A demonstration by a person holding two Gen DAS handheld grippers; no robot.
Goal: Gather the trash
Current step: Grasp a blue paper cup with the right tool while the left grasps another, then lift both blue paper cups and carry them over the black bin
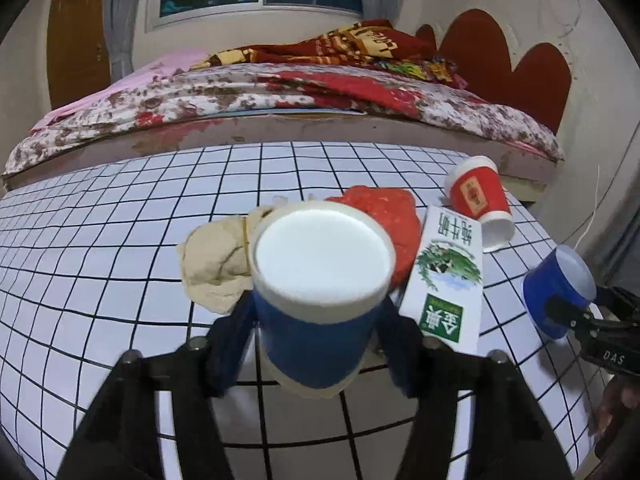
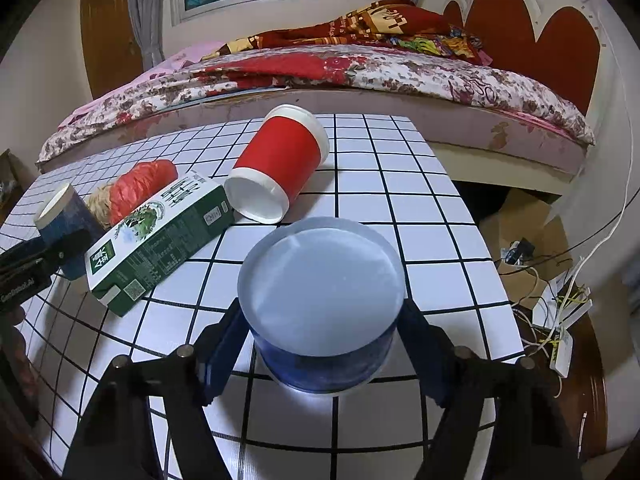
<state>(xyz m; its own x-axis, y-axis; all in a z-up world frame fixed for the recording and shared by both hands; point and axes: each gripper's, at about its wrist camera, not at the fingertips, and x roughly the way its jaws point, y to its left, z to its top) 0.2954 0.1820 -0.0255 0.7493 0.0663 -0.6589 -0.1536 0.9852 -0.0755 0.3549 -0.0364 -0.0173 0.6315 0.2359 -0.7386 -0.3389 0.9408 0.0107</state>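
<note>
Cups point(image 1: 320, 292) point(image 2: 320, 308) sit gripped between both grippers' fingers point(image 1: 236, 336) point(image 2: 220, 344) (seemingly firmly); squeezing harder could crush them.

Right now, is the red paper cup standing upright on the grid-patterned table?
No, the red paper cup lies tipped on its side on the grid-patterned table, its white base facing the camera.
</note>
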